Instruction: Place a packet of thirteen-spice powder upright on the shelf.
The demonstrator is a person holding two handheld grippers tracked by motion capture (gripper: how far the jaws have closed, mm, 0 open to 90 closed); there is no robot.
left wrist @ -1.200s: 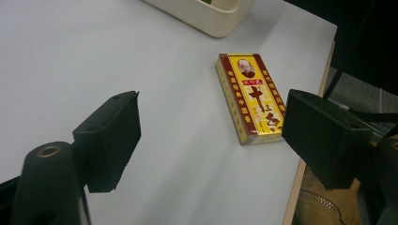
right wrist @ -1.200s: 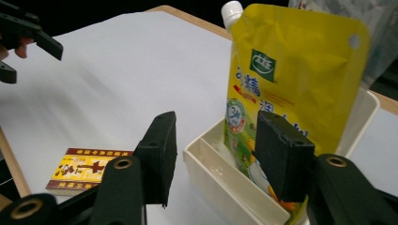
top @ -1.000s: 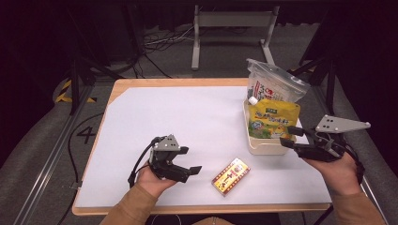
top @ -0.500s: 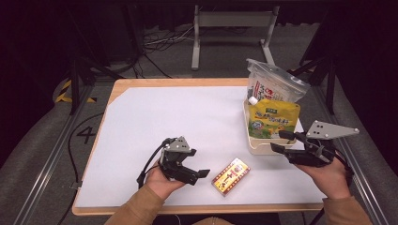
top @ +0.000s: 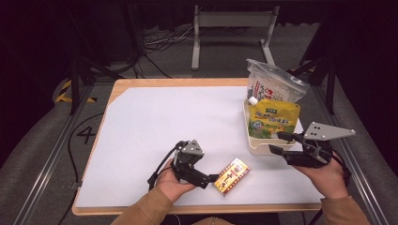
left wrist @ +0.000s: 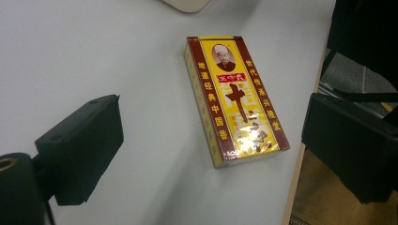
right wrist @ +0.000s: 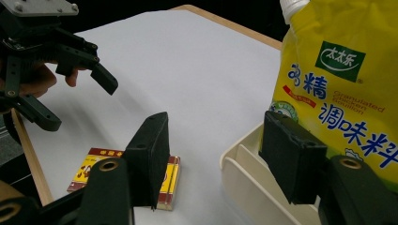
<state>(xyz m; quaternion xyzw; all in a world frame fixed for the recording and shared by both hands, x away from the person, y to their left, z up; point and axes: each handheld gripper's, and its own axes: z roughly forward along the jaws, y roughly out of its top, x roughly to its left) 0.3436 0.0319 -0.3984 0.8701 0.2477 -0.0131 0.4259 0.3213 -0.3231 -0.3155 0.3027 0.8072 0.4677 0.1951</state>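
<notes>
Okay, landmark is the cream bin [top: 256,145] at the right edge of the table [top: 155,126]. One flat red-and-yellow box [top: 231,176] lies label-up on the white sheet, just off the bin's near-left corner and close to the table's front edge. My left gripper [top: 212,178] sits on the far side of the box from the bin, jaws spread wide and aimed at the box's end; in the left gripper view the box [left wrist: 234,101] lies between and beyond the two black jaws, nothing touching yet. I read that as lining up for a pinch across the narrow width, since flat on the sheet leaves only the side edges to grab. My right gripper [top: 278,143] hangs at the bin's near rim, jaws also apart and empty, probably parked to steady the bin or take a handoff. Count: one box, one bin, two pouches standing in it — a yellow spouted one [top: 274,119] in front, a clear red-print bag [top: 274,86] behind. Both lean against the bin walls, so they stay upright.
</notes>
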